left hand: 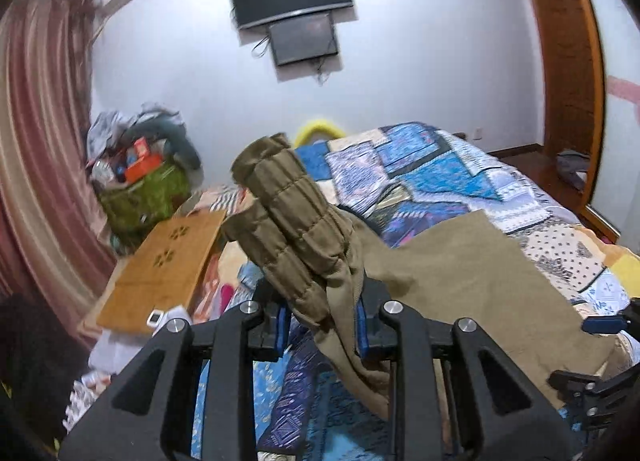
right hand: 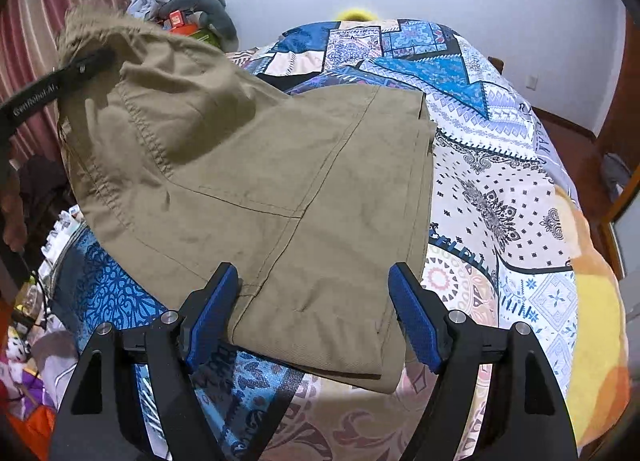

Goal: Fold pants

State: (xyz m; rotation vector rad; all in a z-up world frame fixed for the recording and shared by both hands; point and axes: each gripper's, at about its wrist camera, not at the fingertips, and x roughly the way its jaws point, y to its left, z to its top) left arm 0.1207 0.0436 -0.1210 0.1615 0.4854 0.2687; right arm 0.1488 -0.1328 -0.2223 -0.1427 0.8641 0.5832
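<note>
Blue-padded left gripper (left hand: 320, 321) fingers clamp my khaki pants (right hand: 260, 181) by their ribbed waistband; right gripper (right hand: 314, 317) fingers spread wide over the smooth folded legs on the patchwork bed (right hand: 500, 189).

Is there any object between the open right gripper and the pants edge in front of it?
Nothing visible. The right gripper is open with the near edge of the pants already lying between its fingers, on the quilt. The left gripper holds the elastic waistband end lifted.
</note>
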